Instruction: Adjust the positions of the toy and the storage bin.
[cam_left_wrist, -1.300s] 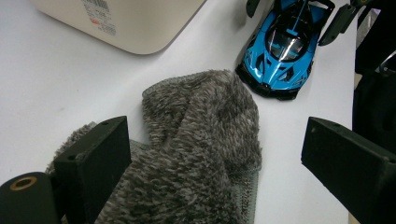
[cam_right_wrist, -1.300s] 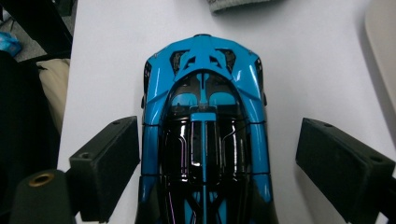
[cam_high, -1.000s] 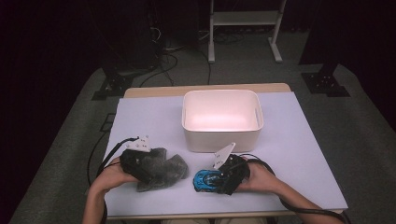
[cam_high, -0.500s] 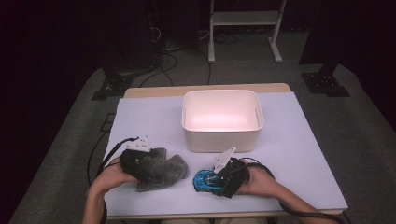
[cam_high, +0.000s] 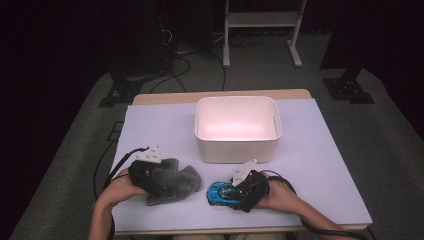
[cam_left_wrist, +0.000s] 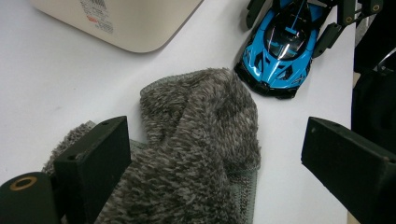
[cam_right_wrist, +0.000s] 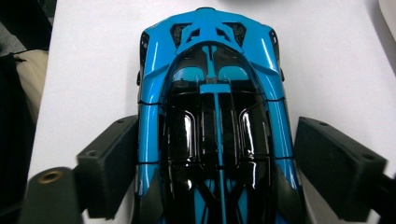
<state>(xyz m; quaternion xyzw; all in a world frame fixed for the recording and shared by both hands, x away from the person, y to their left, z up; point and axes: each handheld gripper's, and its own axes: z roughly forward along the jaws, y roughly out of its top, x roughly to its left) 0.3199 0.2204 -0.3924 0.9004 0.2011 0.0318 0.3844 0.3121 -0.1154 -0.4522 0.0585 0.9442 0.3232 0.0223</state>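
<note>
Starting at my left, the left gripper (cam_high: 165, 179) sits over the grey knitted cloth (cam_left_wrist: 196, 154) near the table's front edge; its jaws stand wide apart, the cloth lying between them with neither pad pressing it; just past the cloth's far fold is the nose of the blue toy car (cam_left_wrist: 280, 51), almost touching the knit. Further right, my right gripper (cam_right_wrist: 219, 172) straddles that car (cam_right_wrist: 215, 116); its jaws have just been closing a little, the car's body between them, the left pad seems to meet the flank while a sliver of table shows at the right pad, so I call it not yet clamped. The car's long axis runs straight along the jaws, nose pointing away toward the cloth; the white bin (cam_high: 237, 150) waits behind both.
</note>
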